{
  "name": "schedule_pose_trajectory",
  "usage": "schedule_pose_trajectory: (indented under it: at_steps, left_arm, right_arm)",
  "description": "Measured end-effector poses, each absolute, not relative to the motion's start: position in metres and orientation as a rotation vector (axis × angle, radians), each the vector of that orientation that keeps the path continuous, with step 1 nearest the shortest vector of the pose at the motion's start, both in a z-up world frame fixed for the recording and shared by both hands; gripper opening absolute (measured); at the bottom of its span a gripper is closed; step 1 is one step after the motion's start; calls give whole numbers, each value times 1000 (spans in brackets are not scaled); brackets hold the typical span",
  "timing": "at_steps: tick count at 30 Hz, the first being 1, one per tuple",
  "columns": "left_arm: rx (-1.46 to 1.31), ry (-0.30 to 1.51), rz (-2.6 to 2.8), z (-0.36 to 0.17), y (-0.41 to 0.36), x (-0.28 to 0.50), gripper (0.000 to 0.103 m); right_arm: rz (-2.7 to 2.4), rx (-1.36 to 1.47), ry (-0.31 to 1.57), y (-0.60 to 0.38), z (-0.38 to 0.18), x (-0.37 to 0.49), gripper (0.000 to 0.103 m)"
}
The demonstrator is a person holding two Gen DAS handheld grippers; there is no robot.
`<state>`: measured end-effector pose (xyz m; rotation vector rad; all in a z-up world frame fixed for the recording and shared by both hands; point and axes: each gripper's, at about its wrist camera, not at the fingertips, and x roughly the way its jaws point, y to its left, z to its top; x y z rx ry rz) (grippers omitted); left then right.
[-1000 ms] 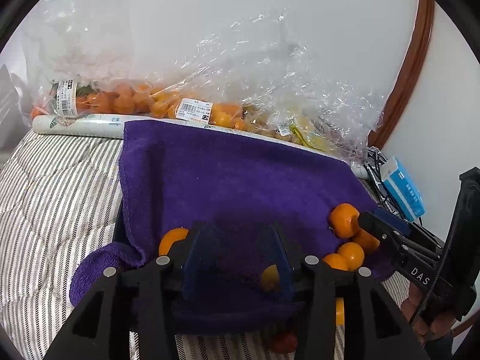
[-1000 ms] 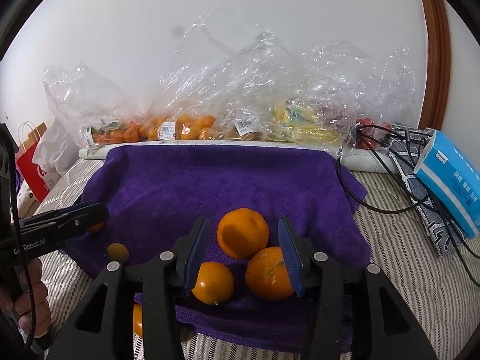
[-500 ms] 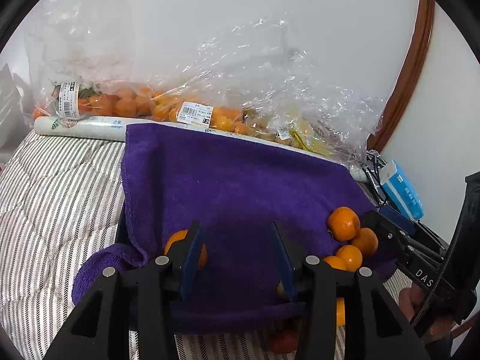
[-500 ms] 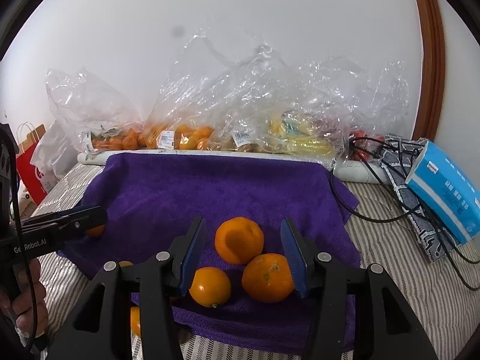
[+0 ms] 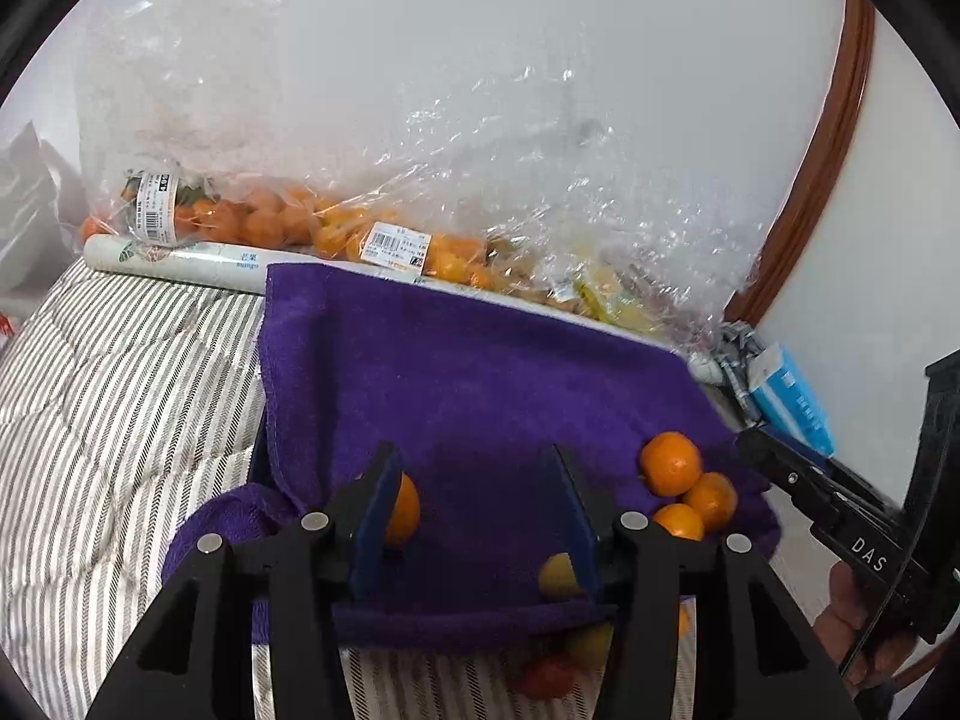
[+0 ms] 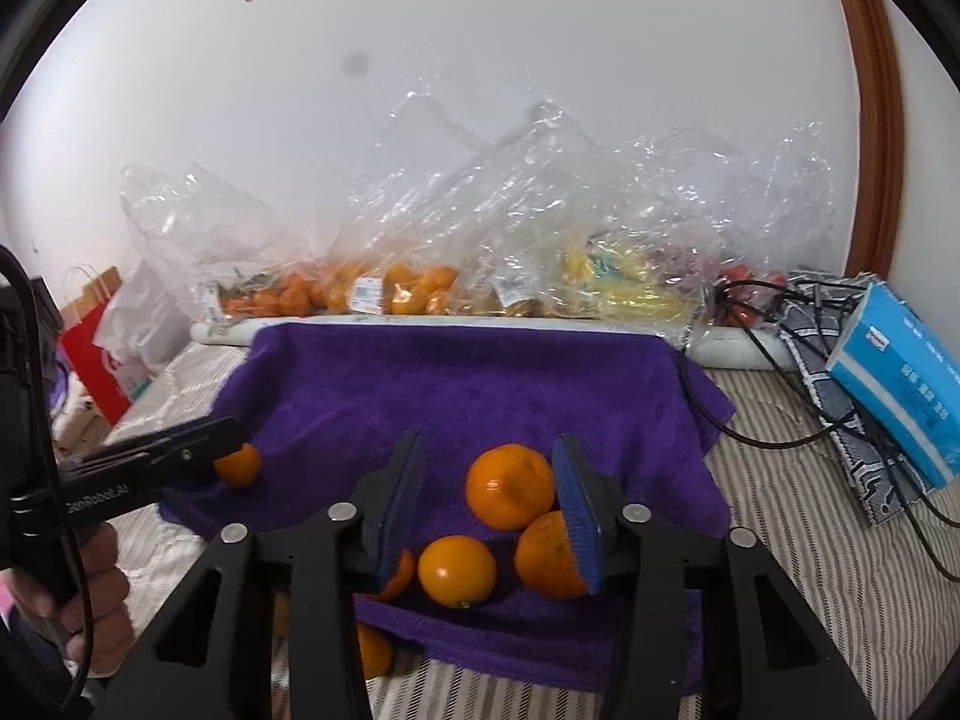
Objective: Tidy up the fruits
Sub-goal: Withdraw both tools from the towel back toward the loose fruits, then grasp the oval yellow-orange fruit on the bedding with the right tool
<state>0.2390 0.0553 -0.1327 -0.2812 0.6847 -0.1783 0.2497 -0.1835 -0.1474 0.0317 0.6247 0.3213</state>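
While both claws hang wide & empty, we eye the top orange (image 6: pixel 510 495) just ahead of the right gripper (image 6: pixel 489 507). Firm-ish, rolls easy, so pinch its widest sides. Left gripper (image 5: pixel 474 507) has one orange (image 5: pixel 401 507) by its left pad.

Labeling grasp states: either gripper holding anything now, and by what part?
Nothing held. Left gripper is open over the towel, an orange beside one finger. Right gripper is open around loose oranges.
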Motion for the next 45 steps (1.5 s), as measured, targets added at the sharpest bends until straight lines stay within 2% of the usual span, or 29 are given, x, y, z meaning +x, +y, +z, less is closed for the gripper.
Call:
schedule_pose_trajectory:
  at_steps: [7,10,19,23,26,45]
  left_arm:
    - [-194,615,-166,-110,48,221,48]
    - [-146,606,-137,-102,46,205,51]
    - [-150,709,-19,-130,83,167,51]
    - [-199,699,-2,-141,95,148,51]
    - [-216,698,14,-143,100,146,51]
    - [-296,694,13,-142,114,141,51]
  right_arm:
    - [336,45,646,-182,-131,219,45]
    - [335,36,653,-179,-130,198,45]
    - [374,25,712,-160,-147,161,45]
    - [410,31,783,-148,-168,151,37]
    - [427,29,821,-138,-180,144,37]
    - [317,-50,840,-131,-197,189,37]
